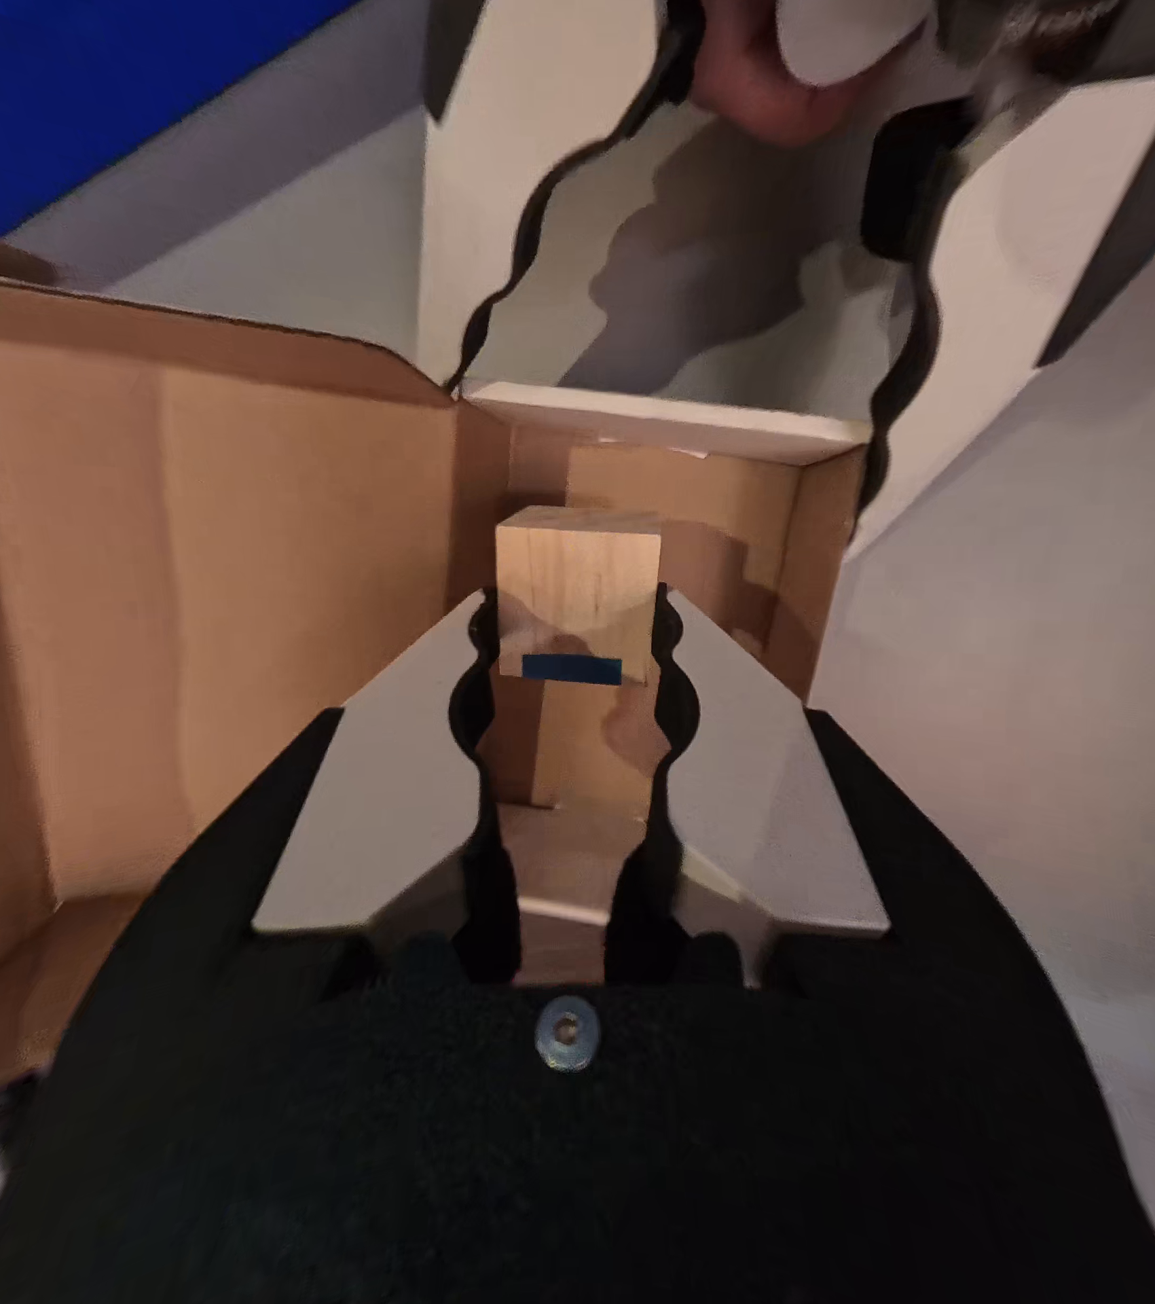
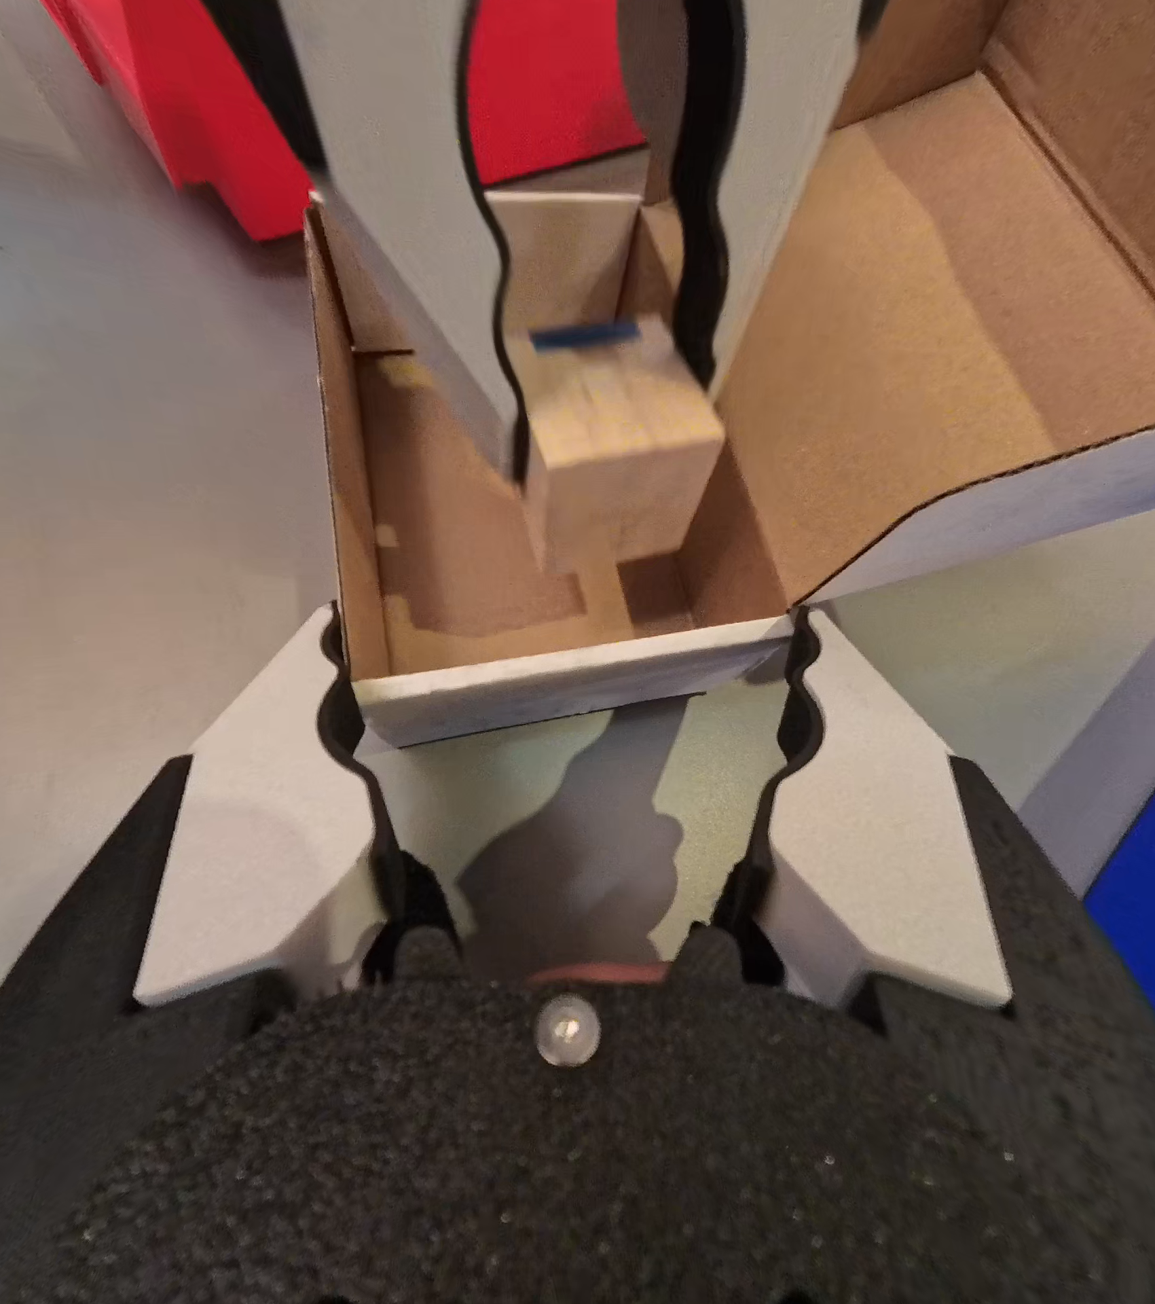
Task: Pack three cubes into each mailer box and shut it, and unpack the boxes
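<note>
Gripping a wooden cube inside the mailer box, left gripper; right gripper wide.

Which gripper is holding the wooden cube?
The left gripper: its jaws clamp the blue-striped light wooden cube in the open cardboard mailer box. The right gripper is open and empty at the box's end wall.

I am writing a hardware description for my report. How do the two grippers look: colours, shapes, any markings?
Both look alike. The left gripper has a black, grainy-textured body with one silver screw in the middle, and two pale grey wedge-shaped fingers whose inner edges carry wavy black pads. The right gripper is the same. No cables or markings show.
</note>
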Action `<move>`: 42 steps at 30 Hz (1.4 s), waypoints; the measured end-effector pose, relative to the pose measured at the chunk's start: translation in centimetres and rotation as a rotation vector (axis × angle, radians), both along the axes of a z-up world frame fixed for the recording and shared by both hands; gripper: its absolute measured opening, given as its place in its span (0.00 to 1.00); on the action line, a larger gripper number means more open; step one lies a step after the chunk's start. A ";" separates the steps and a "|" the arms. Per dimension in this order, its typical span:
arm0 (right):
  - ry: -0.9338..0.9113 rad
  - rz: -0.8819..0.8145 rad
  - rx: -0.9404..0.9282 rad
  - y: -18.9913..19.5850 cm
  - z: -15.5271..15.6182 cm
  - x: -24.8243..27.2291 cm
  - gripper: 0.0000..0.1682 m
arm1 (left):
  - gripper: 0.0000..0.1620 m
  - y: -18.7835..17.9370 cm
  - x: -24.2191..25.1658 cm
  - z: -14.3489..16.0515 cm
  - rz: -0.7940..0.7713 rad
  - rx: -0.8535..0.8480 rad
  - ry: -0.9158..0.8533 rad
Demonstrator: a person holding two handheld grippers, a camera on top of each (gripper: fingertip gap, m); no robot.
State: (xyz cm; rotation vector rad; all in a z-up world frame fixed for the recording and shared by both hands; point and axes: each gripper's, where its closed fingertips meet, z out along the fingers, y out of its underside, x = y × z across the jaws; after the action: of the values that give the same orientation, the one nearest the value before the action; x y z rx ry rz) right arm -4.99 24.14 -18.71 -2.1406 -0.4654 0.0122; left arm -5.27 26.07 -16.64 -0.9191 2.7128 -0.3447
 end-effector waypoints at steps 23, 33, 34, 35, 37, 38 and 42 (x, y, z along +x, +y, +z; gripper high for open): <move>0.019 -0.006 0.014 0.0 0.0 0.0 0.72 | 0.32 5.2 -2.9 8.0 0.205 -0.041 -0.148; 0.015 0.000 0.010 0.0 0.0 0.0 0.72 | 0.27 19.4 -15.0 3.3 0.429 0.293 0.053; 0.014 0.000 0.009 0.0 0.0 0.0 0.72 | 0.26 20.3 -15.9 2.0 0.429 0.321 0.094; 0.013 0.001 0.007 0.0 0.0 0.0 0.72 | 0.27 20.9 -16.6 0.9 0.429 0.339 0.126; 0.013 0.003 0.007 0.0 0.0 0.0 0.72 | 0.27 21.8 -17.4 -0.9 0.427 0.349 0.170; 0.014 0.004 0.008 0.0 0.0 0.0 0.72 | 0.28 22.1 -17.5 -1.6 0.434 0.340 0.183; 0.012 0.006 0.007 0.0 0.0 0.0 0.72 | 0.28 22.5 -17.0 -3.5 0.463 0.278 0.204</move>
State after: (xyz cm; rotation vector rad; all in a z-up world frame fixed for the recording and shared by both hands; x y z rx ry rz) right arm -5.01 24.18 -18.71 -2.1308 -0.4639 0.0270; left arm -22.32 48.55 -20.12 -1.5090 2.5166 0.2219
